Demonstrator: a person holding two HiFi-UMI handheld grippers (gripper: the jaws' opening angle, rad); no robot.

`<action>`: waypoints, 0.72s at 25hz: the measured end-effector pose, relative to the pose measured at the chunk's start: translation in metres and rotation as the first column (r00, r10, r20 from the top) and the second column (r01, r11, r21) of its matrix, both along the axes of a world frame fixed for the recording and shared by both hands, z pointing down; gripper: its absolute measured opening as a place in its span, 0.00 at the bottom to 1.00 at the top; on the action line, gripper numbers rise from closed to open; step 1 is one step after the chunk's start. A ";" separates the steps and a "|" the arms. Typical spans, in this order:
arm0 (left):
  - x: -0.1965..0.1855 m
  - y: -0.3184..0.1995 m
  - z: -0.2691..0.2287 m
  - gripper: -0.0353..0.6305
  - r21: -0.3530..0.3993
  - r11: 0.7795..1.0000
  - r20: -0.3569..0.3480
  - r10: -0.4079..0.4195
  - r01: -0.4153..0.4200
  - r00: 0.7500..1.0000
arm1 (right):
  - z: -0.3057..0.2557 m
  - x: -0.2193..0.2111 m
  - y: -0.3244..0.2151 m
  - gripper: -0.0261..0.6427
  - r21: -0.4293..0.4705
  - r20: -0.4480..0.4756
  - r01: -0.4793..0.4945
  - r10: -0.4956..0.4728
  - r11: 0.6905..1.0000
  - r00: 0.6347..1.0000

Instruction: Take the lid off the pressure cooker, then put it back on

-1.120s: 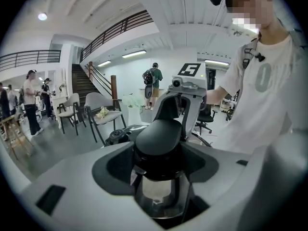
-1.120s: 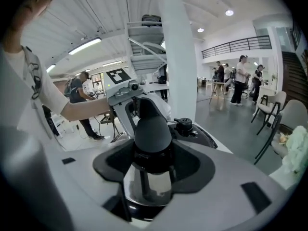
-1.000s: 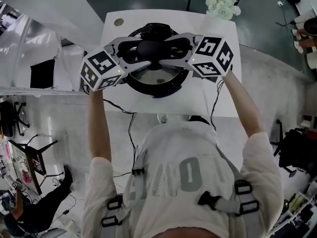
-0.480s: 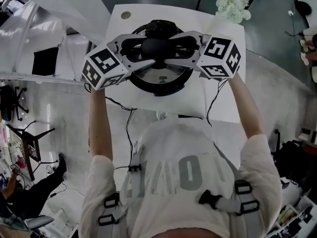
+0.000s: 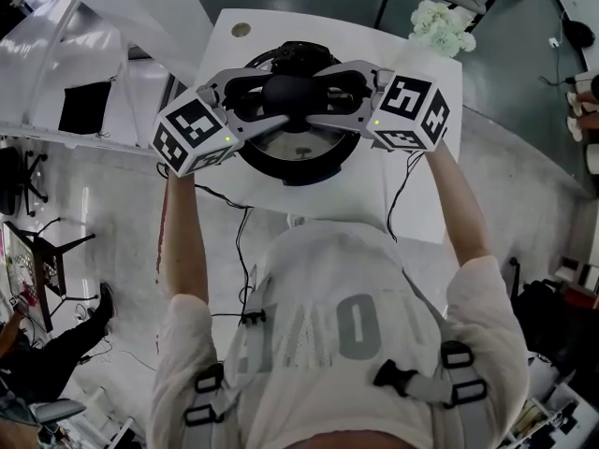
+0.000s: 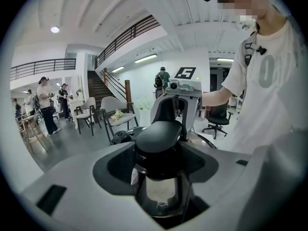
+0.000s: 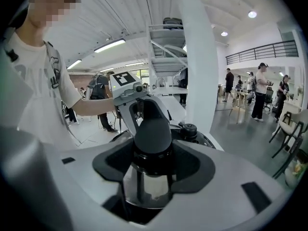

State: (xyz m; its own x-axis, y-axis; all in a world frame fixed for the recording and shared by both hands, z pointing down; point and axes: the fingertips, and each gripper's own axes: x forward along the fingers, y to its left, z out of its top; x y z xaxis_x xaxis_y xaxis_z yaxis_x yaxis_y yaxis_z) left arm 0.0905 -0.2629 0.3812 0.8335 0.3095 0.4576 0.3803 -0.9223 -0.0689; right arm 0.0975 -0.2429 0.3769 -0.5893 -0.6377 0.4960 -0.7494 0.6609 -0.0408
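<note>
The pressure cooker (image 5: 298, 170) stands on a white table, its steel lid (image 5: 292, 141) over the black body. The lid's black knob (image 5: 288, 92) is clamped from both sides. My left gripper (image 5: 274, 98) comes in from the left and my right gripper (image 5: 315, 94) from the right, each shut on the knob. In the left gripper view the knob (image 6: 159, 137) fills the gap between the dark pads, with the right gripper (image 6: 176, 105) facing it. The right gripper view shows the same knob (image 7: 152, 131) on its metal stem. I cannot tell whether the lid is seated or slightly raised.
The white table (image 5: 416, 204) ends close in front of the cooker, and cables hang over that edge. White flowers (image 5: 438, 28) sit at its far right corner and a small round disc (image 5: 241, 30) at its far left. A black valve (image 7: 187, 129) stands on the lid.
Both grippers stay closed round the knob in the same place. The right gripper's marker cube has rolled a little. The head view has drifted slightly.
</note>
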 end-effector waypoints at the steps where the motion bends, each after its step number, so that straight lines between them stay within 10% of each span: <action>1: -0.001 0.000 0.000 0.47 0.001 1.000 -0.002 -0.005 0.005 1.000 | -0.001 0.000 0.000 0.42 0.008 -0.015 0.002 -0.002 1.000 1.000; 18: -0.026 0.010 -0.001 0.44 0.028 0.998 0.018 -0.055 0.054 0.998 | -0.005 0.018 0.005 0.42 0.092 -0.128 -0.055 0.067 0.994 0.990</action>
State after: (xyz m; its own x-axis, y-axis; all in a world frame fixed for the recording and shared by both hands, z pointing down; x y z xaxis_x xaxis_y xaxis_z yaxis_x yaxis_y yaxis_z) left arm 0.0643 -0.2529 0.3802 0.8399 0.2508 0.4814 0.3309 -0.9396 -0.0879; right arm 0.1159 -0.2379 0.3721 -0.4818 -0.7149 0.5066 -0.7833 0.6106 0.1167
